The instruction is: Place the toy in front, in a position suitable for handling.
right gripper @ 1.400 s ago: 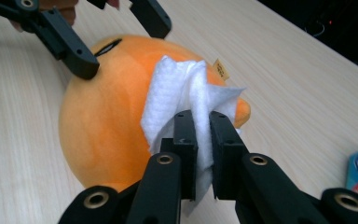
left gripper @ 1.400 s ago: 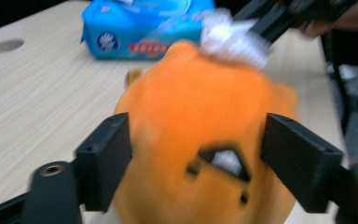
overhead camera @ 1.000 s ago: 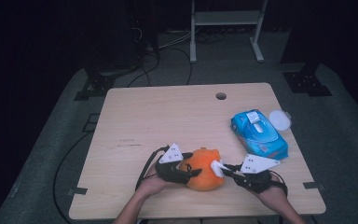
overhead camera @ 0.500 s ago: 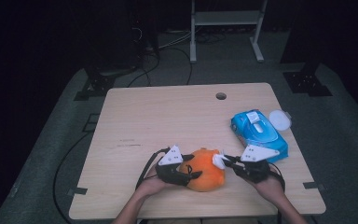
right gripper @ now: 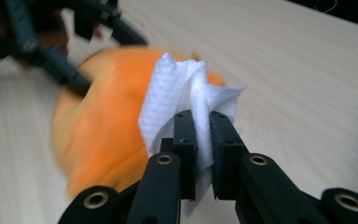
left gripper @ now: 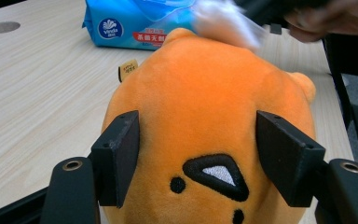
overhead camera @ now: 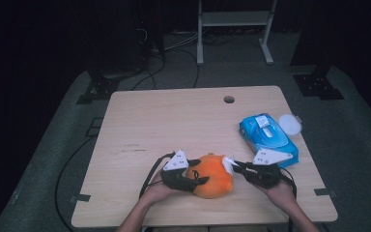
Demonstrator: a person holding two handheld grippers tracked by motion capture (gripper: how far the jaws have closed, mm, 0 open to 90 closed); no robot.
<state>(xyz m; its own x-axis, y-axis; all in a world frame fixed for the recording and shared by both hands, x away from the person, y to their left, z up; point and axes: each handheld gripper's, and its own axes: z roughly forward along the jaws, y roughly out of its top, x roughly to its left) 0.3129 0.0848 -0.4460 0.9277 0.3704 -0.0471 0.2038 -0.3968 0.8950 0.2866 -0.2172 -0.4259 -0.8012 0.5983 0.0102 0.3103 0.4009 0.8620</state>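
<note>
left gripper view alone shows the orange plush toy (left gripper: 205, 116)'s stitched nose.

Light wooden table (overhead camera: 174, 121), rounded corners, with a small round hole (overhead camera: 229, 99) near the far edge. Resting directly on it: an orange plush toy (overhead camera: 212, 176) near the front edge, a blue pack of wet wipes (overhead camera: 268, 137) toward the right edge, and a white round lid (overhead camera: 290, 123) just beside the pack's far end.
</note>
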